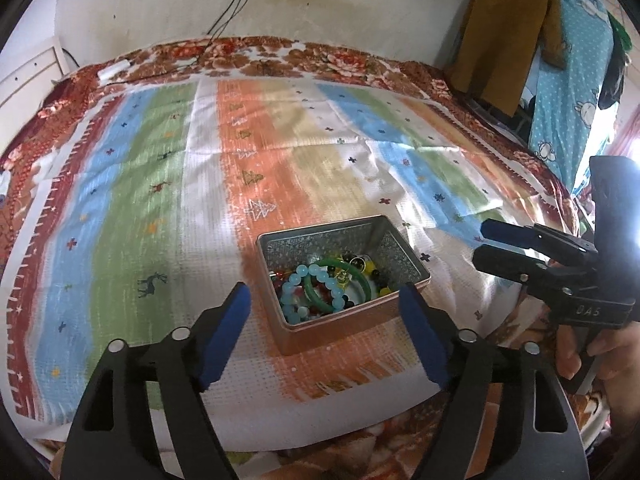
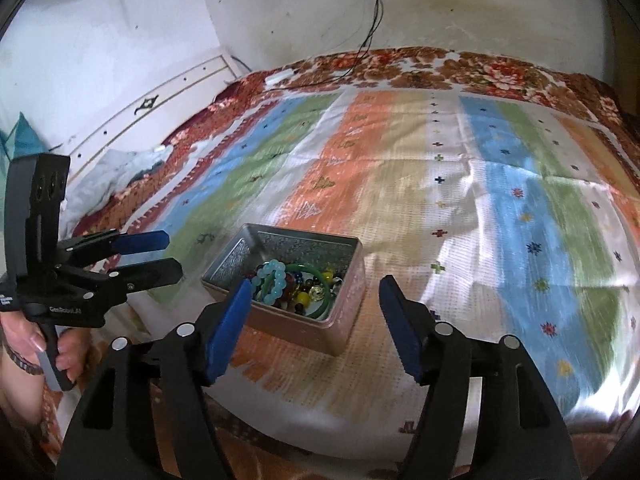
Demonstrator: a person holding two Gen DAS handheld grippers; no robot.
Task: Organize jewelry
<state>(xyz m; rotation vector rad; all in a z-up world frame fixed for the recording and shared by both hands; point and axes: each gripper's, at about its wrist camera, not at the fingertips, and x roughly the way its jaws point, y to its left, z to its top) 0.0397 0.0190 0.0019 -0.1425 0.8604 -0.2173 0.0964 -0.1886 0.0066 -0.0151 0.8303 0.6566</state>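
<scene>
Left wrist view: the left gripper (image 1: 324, 320) hangs with its two blue-padded fingers spread wide and nothing between them. A metal box (image 1: 340, 312) sits on the striped cloth (image 1: 160, 200) just ahead of the fingers, its near edge falling in the gap between them and its near corner pointing toward the camera. The right-hand finger lies across the box's near right rim in the picture; whether it touches the rim cannot be told. Inside the box lies a heap of jewelry: a pale blue bead bracelet (image 1: 308, 292), a green bangle (image 1: 340, 280), and red, yellow and dark beads under them. At the right edge the right gripper (image 1: 482, 246) shows from the side, held in a hand (image 1: 600, 356), its fingers a little apart and empty, off to the right of the box and apart from it.

Right wrist view: the right gripper (image 2: 316, 320) is likewise wide open and holds nothing. The box (image 2: 340, 328) lies ahead and slightly left of centre, with the left-hand finger overlapping its near left rim. The blue bracelet (image 2: 272, 280) and green bangle (image 2: 320, 288) sit near the box's front half. On the left the left gripper (image 2: 172, 254), gripped by a hand (image 2: 24, 340), points toward the box from its left side, fingers parted, empty, short of the box wall
</scene>
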